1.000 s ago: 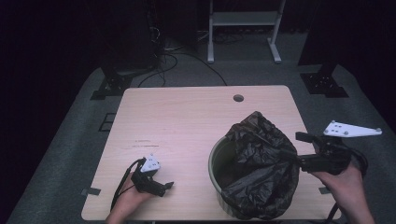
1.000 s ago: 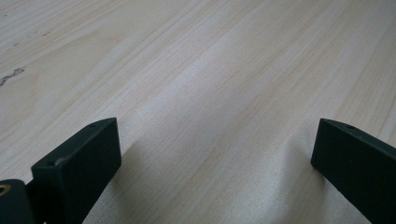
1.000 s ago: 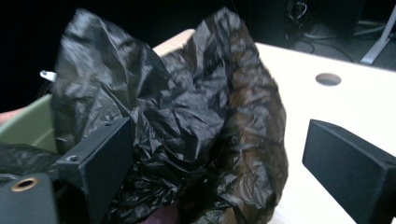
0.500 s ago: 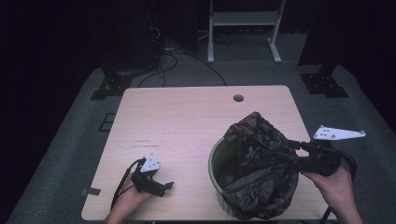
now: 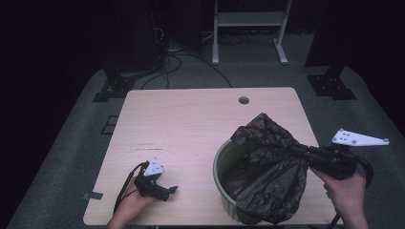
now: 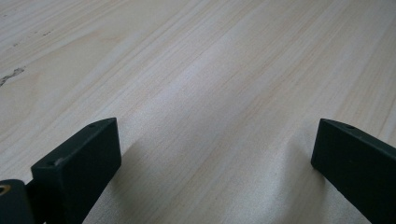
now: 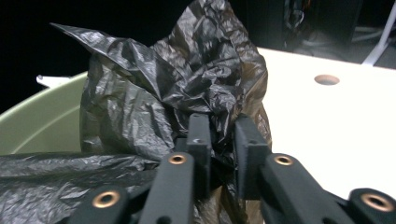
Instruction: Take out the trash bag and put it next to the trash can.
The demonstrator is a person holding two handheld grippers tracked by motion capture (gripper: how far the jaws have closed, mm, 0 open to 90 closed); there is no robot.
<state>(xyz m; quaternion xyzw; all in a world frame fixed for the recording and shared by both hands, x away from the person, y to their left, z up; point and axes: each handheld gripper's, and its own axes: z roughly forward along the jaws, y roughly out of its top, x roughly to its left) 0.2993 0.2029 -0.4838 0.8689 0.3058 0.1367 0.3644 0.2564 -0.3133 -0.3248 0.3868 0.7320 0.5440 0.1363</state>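
Note:
A pale green bin (image 5: pixel 223 164) stands at the table's front right, with a crumpled black plastic bag (image 5: pixel 267 162) draped over and into it. My right gripper (image 5: pixel 295 150) reaches in from the right, shut on a fold of the black bag (image 7: pixel 187 88); in the right gripper view the plastic is pinched between the jaws of that gripper (image 7: pixel 222 135), and the bin's rim (image 7: pixel 42 119) shows at the left. My left gripper (image 5: pixel 168 190) rests on the table near its front left edge, open, with only bare wood (image 6: pixel 210 102) between its fingers (image 6: pixel 84 154).
The light wooden table (image 5: pixel 191 124) has a round cable hole (image 5: pixel 244 100) near its far edge. A white metal stand (image 5: pixel 248 19) and cables lie on the dark floor behind. Black stand feet (image 5: pixel 114 88) sit at the table's far corners.
My right gripper has moved left onto the bin and closed on the black bag's fold. The left gripper has stayed put.

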